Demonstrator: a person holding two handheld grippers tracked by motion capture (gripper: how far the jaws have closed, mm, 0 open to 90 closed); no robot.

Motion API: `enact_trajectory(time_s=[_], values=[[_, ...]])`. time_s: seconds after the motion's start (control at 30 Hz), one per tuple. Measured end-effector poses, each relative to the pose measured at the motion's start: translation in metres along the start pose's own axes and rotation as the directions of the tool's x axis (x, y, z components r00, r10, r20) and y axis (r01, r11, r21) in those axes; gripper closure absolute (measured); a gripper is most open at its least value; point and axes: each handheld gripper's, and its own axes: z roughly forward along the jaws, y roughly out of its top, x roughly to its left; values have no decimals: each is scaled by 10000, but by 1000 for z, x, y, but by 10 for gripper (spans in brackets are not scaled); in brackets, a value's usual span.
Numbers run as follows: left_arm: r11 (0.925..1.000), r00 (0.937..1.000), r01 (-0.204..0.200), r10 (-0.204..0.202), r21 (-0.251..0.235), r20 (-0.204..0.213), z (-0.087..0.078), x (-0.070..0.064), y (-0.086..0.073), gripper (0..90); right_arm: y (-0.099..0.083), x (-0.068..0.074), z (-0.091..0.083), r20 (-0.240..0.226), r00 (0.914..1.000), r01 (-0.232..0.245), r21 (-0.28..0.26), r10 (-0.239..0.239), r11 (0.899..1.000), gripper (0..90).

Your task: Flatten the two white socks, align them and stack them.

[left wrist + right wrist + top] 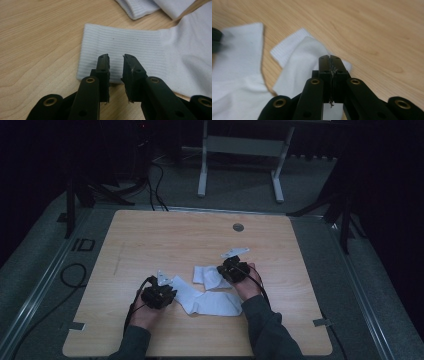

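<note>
Two white socks lie on the wooden table (165,235). The longer sock (207,302) stretches between my hands, and its ribbed cuff (140,47) lies flat under my left gripper (116,62). That gripper is open by a narrow gap, just above the cuff's near edge. In the high view the left gripper (159,295) is at the sock's left end. The smaller sock (206,276) is folded over itself, its upper layer (304,62) raised over its cuff. My right gripper (329,60) is shut on this sock's near edge, at its right side (232,270).
A round grommet hole (238,227) sits near the table's far edge. Beyond the table stand a white desk frame (240,150) and dark stands with cables on the floor. Bare wood lies ahead of both grippers.
</note>
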Motion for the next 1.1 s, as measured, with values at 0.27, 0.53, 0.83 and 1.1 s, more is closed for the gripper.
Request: enact_trajectory(time_s=[0.27, 0.53, 0.83, 1.1], values=[[9999, 9999, -79, 79, 84, -78, 1, -1, 0, 749, 1, -10, -27, 234, 9997, -54, -453, 65, 9990, 886], [10000, 9996, -49, 51, 70, -275, 1, -2, 0, 771, -14, -36, -43, 707, 9967, -394, -217, 409, 9990, 886], [9997, 9995, -181, 185, 162, -259, 2, -3, 0, 771, -32, -64, -57, 1061, 9884, -1074, -199, 1089, 9940, 886], [9998, 9995, -139, 143, 167, -277, 2, -3, 0, 770, -54, -78, -60, 1267, 9805, -1515, 23, 1499, 9885, 885]])
